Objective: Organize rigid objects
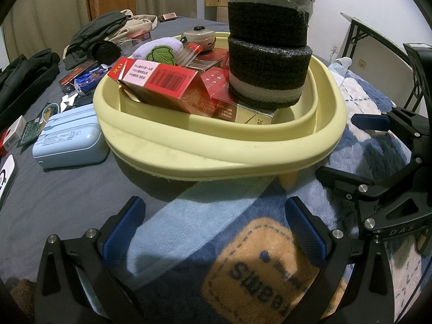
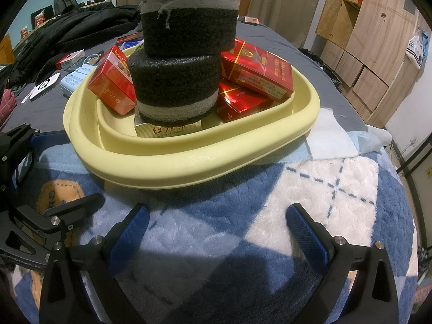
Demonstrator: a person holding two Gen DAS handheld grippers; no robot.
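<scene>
A pale yellow basin [image 1: 216, 159] [image 2: 175, 164] sits on the bed, partly on a blue blanket. It holds several red cigarette boxes [image 1: 162, 81] [image 2: 256, 70], a gold box [image 2: 167, 131], and two stacked black foam cylinders [image 1: 268, 46] [image 2: 181, 54]. A purple plush [image 1: 162, 50] and a tan round device [image 1: 199, 39] lie at its far side. My left gripper [image 1: 213, 226] is open and empty, in front of the basin. My right gripper [image 2: 216, 229] is open and empty, also in front of it; it shows in the left wrist view [image 1: 351, 145] at the right.
A light blue case [image 1: 70, 143] lies left of the basin, with small boxes and packets [image 1: 81, 78] around it. Dark clothes [image 1: 102, 32] [image 2: 67, 32] are piled at the back. A white cloth [image 2: 329, 137] lies right of the basin. Wooden cabinets [image 2: 372, 40] stand at the right.
</scene>
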